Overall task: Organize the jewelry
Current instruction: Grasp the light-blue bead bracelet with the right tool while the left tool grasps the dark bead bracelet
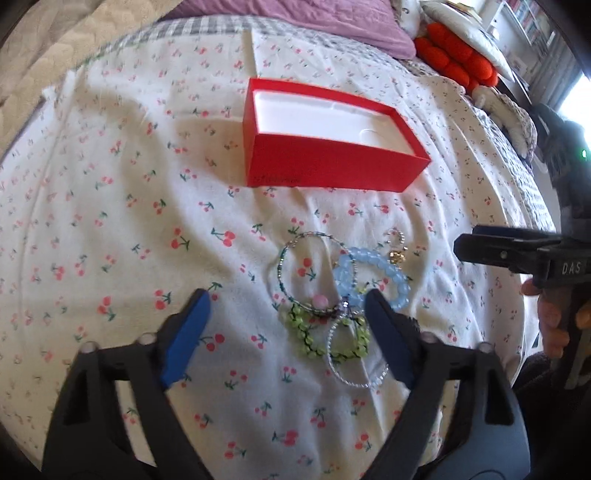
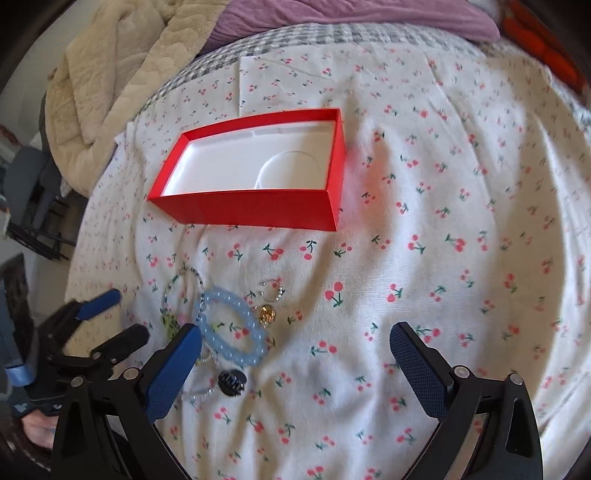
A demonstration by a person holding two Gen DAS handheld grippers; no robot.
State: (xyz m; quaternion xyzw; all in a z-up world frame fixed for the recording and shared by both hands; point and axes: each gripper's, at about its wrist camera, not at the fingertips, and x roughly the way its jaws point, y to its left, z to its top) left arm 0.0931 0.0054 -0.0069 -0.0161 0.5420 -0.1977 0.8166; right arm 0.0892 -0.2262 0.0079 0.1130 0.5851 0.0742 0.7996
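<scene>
An open red box [image 1: 325, 166] with a white lining stands on the cherry-print bedspread, farther away than the jewelry. The jewelry lies in a loose pile: a thin beaded hoop [image 1: 295, 254], a pale blue bead bracelet [image 1: 384, 266], a green bracelet [image 1: 304, 334], a clear bead bracelet [image 1: 347, 380], a gold ring [image 1: 397, 256] and a silver ring [image 1: 397, 234]. My left gripper [image 1: 288, 295] is open just above the pile, and its right finger overlaps the green and blue bracelets. My right gripper [image 2: 295, 330] is open over bare cloth, right of the blue bracelet [image 2: 229, 328].
A black hair clip [image 2: 232, 382] lies close to my right gripper's left finger. Behind the red box [image 2: 258, 210] are a purple pillow [image 2: 351, 14] and a beige blanket [image 2: 122, 74]. An orange cushion [image 1: 458, 59] lies at the bed's far right. A hand [image 1: 550, 325] holds the right gripper's handle.
</scene>
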